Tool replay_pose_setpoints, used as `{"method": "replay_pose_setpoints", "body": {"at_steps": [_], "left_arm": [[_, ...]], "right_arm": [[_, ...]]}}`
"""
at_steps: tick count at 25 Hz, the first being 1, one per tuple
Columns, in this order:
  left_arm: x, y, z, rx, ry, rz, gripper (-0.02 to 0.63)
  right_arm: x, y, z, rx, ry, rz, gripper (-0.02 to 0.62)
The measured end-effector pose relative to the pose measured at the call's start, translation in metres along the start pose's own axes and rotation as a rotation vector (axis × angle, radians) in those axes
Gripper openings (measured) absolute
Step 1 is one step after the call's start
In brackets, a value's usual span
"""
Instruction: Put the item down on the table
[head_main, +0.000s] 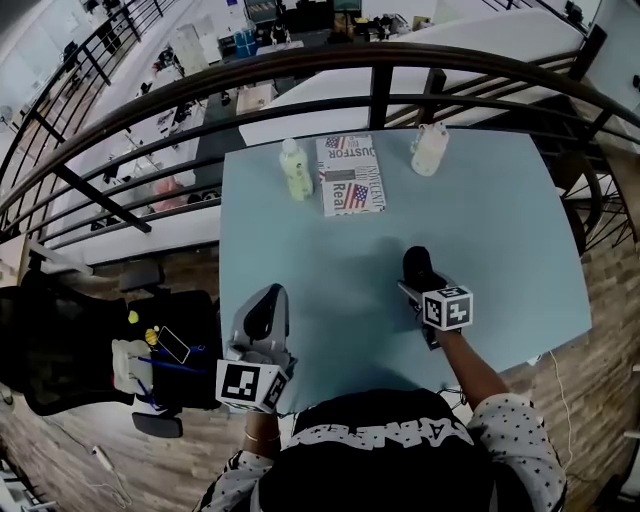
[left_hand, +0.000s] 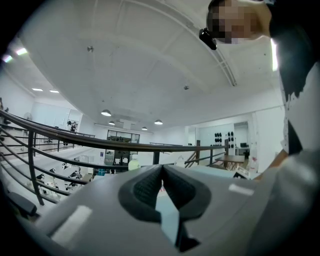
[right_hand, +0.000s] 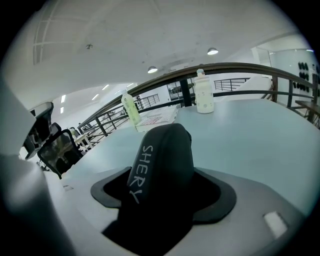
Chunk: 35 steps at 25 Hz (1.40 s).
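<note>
While checking the right gripper view: right gripper (right_hand: 165, 192) jaws pinching the item (right_hand: 162, 155) from both sides. Black, rounded tip, sticking out well ahead of the jaws, white "SHERY" lettering down its left face. From the head view, over the counter (head_main: 320, 250), roughly mid-surface toward the near right. Cannot tell whether touching the counter or just above it.

Ahead of the right jaws, at the counter's far side:
- white bottle (right_hand: 203, 92), upright, slightly right of the jaw line
- green bottle (right_hand: 131, 109), upright, off to the left
- magazine (right_hand: 157, 118), flat between the two bottles, just beside the green one, apart from the white one

All three well apart from the item.

Left gripper (left_hand: 162, 185) jaws pressed together, nothing between them. Pointed forward and tilted up, with the railing (left_hand: 125, 145) and ceiling beyond the tips. From the head view, at the counter's near left edge, well apart from the right gripper and the item.

Black chair (head_main: 60, 340) left of the left jaws, down on the floor beside the counter.
</note>
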<state>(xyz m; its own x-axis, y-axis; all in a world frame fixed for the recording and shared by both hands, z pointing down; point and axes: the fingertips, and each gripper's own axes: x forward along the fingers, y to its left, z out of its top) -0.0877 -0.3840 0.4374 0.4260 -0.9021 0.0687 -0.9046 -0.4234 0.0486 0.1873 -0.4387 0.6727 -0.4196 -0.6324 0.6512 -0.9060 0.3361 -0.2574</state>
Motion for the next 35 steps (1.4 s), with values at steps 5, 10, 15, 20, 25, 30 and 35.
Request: {"method": "replay_pose_setpoints", "body": {"at_steps": [5, 10, 15, 20, 25, 30, 35], "left_arm": [[-0.002, 0.000, -0.001, -0.007, 0.004, 0.004, 0.000], [-0.003, 0.001, -0.004, -0.004, 0.008, 0.007, 0.000], [-0.003, 0.004, -0.001, -0.008, 0.020, 0.009, 0.000], [-0.005, 0.008, 0.000, -0.006, 0.004, 0.018, 0.000], [-0.003, 0.007, 0.002, 0.000, 0.003, 0.009, 0.000], [-0.005, 0.004, -0.001, -0.013, 0.011, 0.009, 0.000], [-0.009, 0.005, 0.001, -0.004, 0.003, 0.010, 0.000]], "right_arm": [[0.004, -0.002, -0.008, -0.004, 0.027, -0.016, 0.368], [0.007, -0.005, -0.012, -0.001, 0.045, -0.031, 0.368], [0.010, -0.007, -0.014, -0.011, 0.069, -0.048, 0.370], [0.012, -0.006, -0.015, -0.024, 0.086, -0.060, 0.371], [0.013, -0.006, -0.015, -0.046, 0.101, -0.070, 0.373], [0.015, -0.006, -0.017, -0.053, 0.107, -0.074, 0.374], [0.014, -0.005, -0.018, -0.056, 0.108, -0.081, 0.374]]}}
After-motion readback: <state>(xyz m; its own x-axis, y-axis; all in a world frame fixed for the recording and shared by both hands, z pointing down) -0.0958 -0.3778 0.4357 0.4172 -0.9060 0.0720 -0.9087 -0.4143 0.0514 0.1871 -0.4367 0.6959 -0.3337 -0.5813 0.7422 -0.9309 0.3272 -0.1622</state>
